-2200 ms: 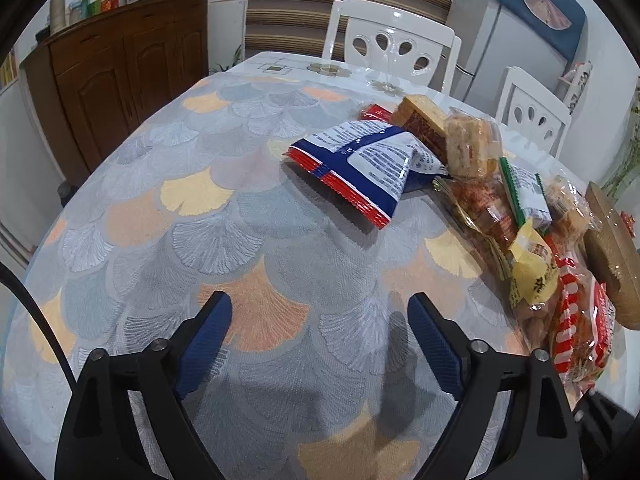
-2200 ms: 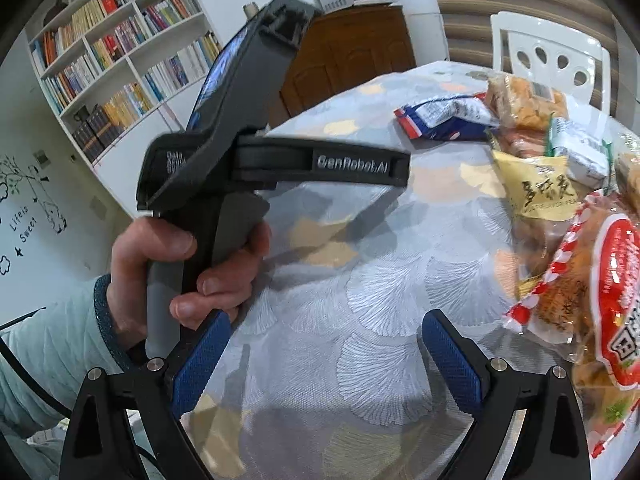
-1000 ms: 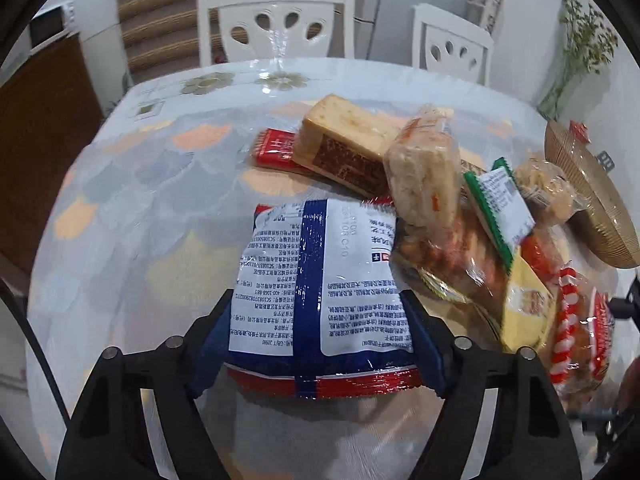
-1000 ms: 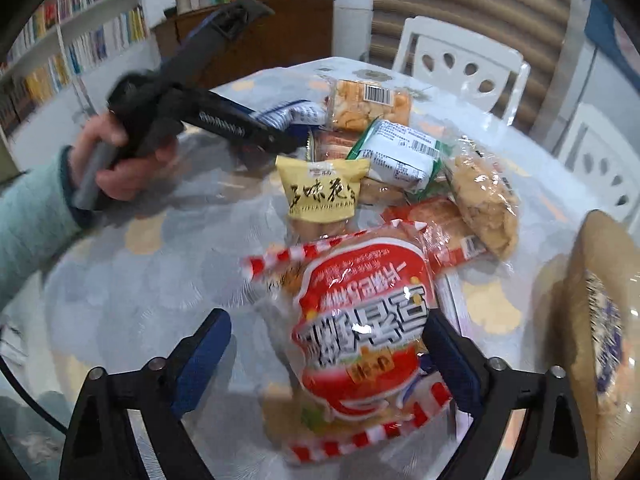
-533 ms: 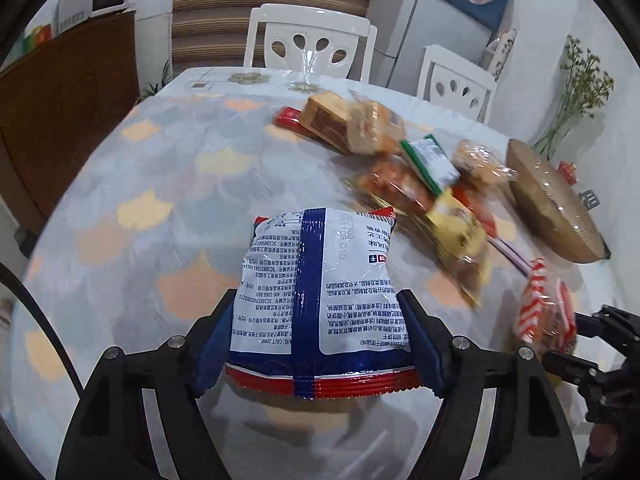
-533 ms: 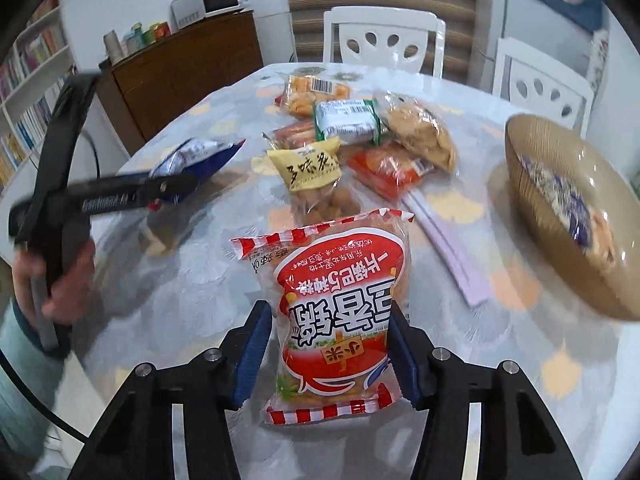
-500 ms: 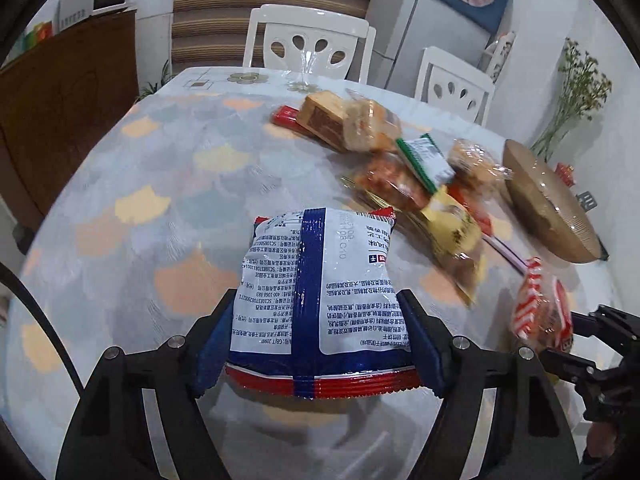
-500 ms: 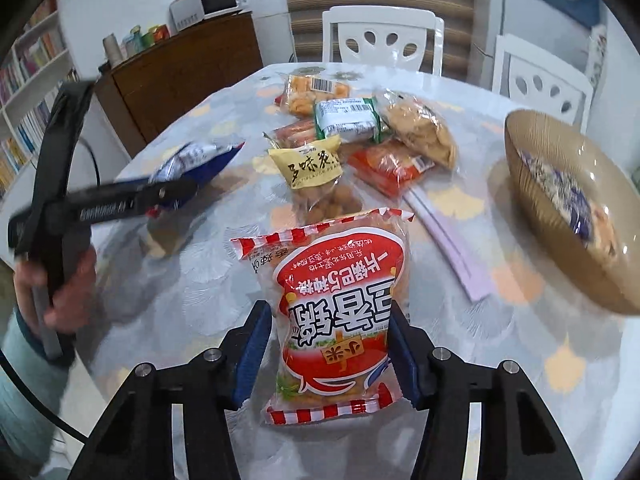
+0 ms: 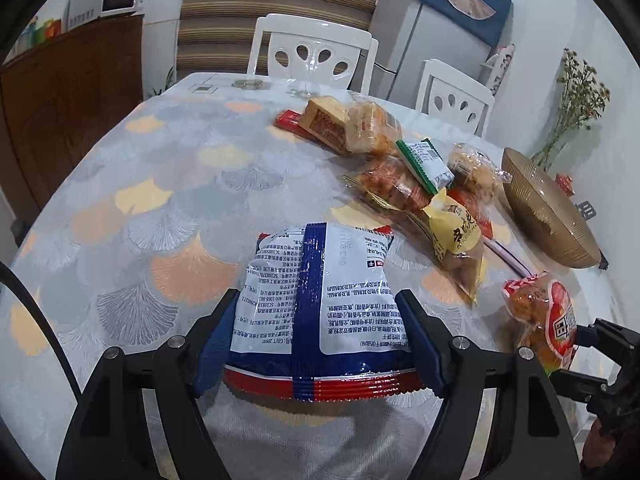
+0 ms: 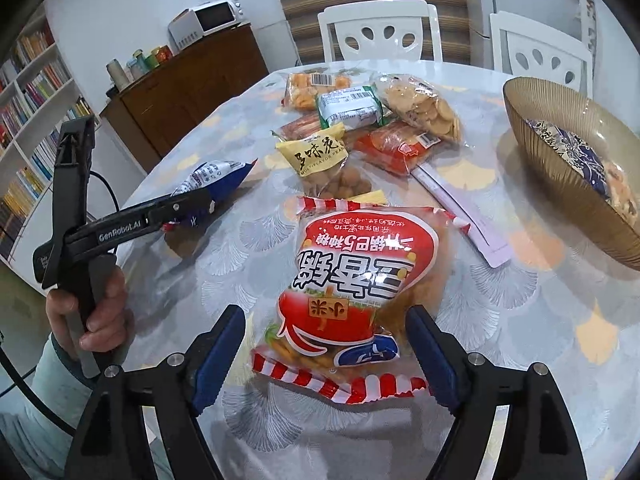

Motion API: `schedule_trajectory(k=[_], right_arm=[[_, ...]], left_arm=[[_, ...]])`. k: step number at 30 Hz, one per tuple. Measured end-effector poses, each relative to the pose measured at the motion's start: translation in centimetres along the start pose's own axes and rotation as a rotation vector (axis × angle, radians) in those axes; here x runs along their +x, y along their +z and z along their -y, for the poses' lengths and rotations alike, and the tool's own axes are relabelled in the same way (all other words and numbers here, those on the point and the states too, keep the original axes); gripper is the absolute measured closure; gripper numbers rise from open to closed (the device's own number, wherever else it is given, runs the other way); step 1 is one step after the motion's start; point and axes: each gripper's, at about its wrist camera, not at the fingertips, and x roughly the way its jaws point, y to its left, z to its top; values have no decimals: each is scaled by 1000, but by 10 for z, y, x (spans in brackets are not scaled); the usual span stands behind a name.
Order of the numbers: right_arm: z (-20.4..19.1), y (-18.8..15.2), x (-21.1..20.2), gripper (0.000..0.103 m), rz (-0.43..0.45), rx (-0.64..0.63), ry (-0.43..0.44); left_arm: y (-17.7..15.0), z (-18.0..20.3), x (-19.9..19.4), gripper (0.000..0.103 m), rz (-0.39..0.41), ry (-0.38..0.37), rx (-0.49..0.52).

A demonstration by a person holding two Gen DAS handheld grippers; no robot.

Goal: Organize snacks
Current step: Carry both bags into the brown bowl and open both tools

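My left gripper [image 9: 318, 340] is shut on a blue, white and red snack bag [image 9: 320, 304] and holds it above the table; it also shows in the right wrist view [image 10: 212, 176]. My right gripper [image 10: 326, 354] is shut on a red and white striped snack bag [image 10: 348, 276], seen at the right in the left wrist view [image 9: 544, 324]. A brown ribbed bowl [image 10: 560, 176] at the right holds a blue-patterned packet [image 10: 576, 152]. A pile of snack packets [image 10: 360, 120] lies mid-table.
The round table [image 9: 160, 208] has a fan-pattern cloth. A yellow nut bag [image 10: 320, 156] and a pale flat strip [image 10: 460, 208] lie near the pile. White chairs [image 9: 312, 52] stand behind. A wooden cabinet [image 9: 60, 92] is at the left.
Both grippers have stayed shut on their bags. The left one has drawn back a little from the pile; the right one has lifted its bag slightly and turned toward the bowl.
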Motion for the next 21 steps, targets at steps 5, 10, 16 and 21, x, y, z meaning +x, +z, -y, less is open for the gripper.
schedule_trajectory(k=[5, 10, 16, 21], right_arm=[[3, -1, 2, 22, 15, 23, -23], [10, 1, 2, 22, 26, 55, -21], [11, 1, 1, 35, 40, 44, -50], [4, 3, -11, 56, 76, 9, -81]], left_arm=[[-1, -2, -1, 28, -1, -12, -10], [-1, -4, -1, 28, -1, -19, -14], [-1, -5, 0, 28, 2, -21, -17], [1, -6, -7, 29, 23, -15, -32]])
